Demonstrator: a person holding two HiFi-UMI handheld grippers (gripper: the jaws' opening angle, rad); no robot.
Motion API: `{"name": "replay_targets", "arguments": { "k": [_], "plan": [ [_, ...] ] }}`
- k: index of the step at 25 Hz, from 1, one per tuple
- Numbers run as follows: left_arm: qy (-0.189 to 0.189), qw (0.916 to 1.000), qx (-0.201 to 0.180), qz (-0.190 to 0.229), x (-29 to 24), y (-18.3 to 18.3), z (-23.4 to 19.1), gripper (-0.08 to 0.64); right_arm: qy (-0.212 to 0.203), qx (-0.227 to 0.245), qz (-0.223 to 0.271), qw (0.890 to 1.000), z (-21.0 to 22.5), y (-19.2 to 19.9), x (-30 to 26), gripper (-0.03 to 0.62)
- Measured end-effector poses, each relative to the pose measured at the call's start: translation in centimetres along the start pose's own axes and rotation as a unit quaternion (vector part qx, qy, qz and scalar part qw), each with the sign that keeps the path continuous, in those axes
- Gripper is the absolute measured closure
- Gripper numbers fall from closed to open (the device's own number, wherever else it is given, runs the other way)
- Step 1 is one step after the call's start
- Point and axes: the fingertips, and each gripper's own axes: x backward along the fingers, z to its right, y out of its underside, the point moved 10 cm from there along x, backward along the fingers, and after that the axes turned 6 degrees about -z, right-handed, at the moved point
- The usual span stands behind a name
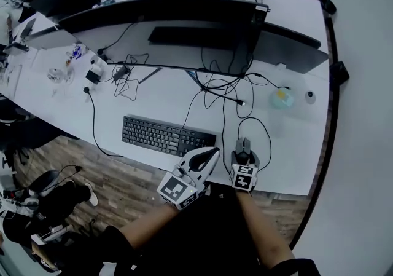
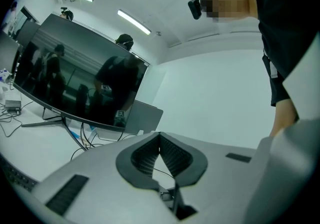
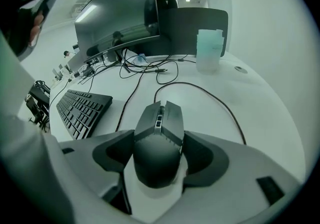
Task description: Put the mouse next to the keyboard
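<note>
Where right gripper [image 1: 245,157] clamps, mouse [image 3: 158,140] sits.

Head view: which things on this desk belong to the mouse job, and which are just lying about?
In the job: mouse, gripped by the right hand-held gripper; keyboard.

Lying about: monitor; loose cables; pale green container.
</note>
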Motion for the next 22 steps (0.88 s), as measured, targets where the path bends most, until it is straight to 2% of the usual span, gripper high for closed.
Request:
{"name": "replay_targets", "arguments": {
  "k": [8, 13, 15, 18, 20, 22],
  "plan": [
    [0.001, 0.9998, -0.002, 0.018, 3.7, 0.6, 0.8, 0.557, -0.007, -0.012, 0.042, 0.999, -0.4, -0.4, 3.8, 0.285],
    [0.023, 0.9991, -0.002, 0.034, 6.3, 0.9, 1.6, 0.557, -0.036, -0.033, 0.096, 0.994, -1.9, -0.8, 9.1, 0.285],
    [0.029, 0.9989, 0.001, 0.037, 7.4, 1.1, 2.1, 0.557, -0.044, -0.045, 0.137, 0.989, -2.7, -0.8, 11.9, 0.290],
    [0.047, 0.9983, 0.001, 0.034, 8.7, 1.7, 2.8, 0.557, -0.034, -0.060, 0.212, 0.975, -3.5, -0.3, 16.2, 0.376],
    [0.060, 0.9976, -0.002, 0.032, 9.2, 2.1, 3.5, 0.557, -0.016, -0.065, 0.244, 0.967, -3.8, 0.3, 18.8, 0.405],
    [0.062, 0.9975, -0.003, 0.034, 10.0, 2.6, 4.3, 0.557, -0.002, -0.063, 0.264, 0.962, -4.1, 1.3, 21.1, 0.487]
  ]
}}
